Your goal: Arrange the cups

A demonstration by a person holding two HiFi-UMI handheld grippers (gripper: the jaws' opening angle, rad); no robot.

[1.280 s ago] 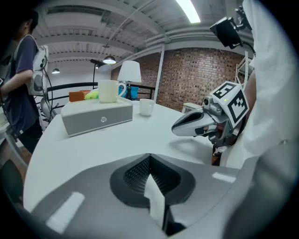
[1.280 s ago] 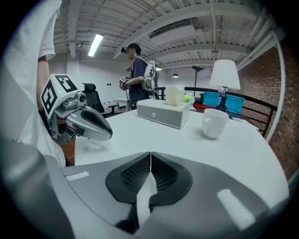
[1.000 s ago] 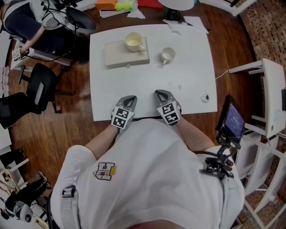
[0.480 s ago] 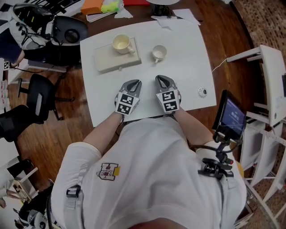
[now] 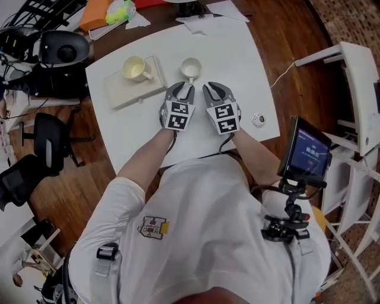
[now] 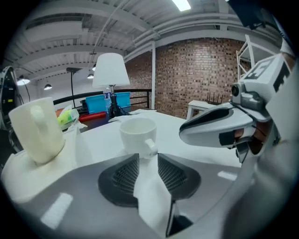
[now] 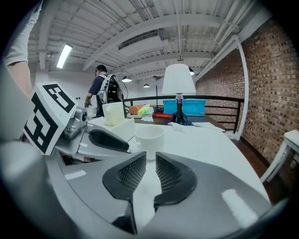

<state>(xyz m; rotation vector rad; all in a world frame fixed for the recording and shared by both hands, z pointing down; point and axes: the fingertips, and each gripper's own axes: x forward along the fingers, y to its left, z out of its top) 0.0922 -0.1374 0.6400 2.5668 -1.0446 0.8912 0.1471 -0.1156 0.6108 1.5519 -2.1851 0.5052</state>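
A small white cup (image 5: 190, 67) stands on the white table (image 5: 243, 65), its handle turned toward me. A larger cream mug (image 5: 135, 67) sits on a pale flat block (image 5: 133, 90) to its left. My left gripper (image 5: 181, 92) is just short of the small cup (image 6: 138, 133); its jaws are opening, with nothing between them (image 6: 148, 158). My right gripper (image 5: 212, 92) is alongside on the right, and its jaws are also opening and empty (image 7: 150, 158). The small cup (image 7: 149, 136) lies straight ahead of it. The mug (image 6: 37, 128) shows at the left.
A small round object (image 5: 258, 119) lies on the table's right side. A lamp (image 7: 178, 81) and papers (image 5: 208, 10) are at the far edge. Black chairs (image 5: 50, 133) stand left, with a screen on a stand (image 5: 304, 154) and white shelves (image 5: 356, 83) on the right. A person (image 7: 100, 91) stands far off.
Both grippers have moved from the table's near edge forward to just short of the small cup. Their jaws, shut before, now stand parted.
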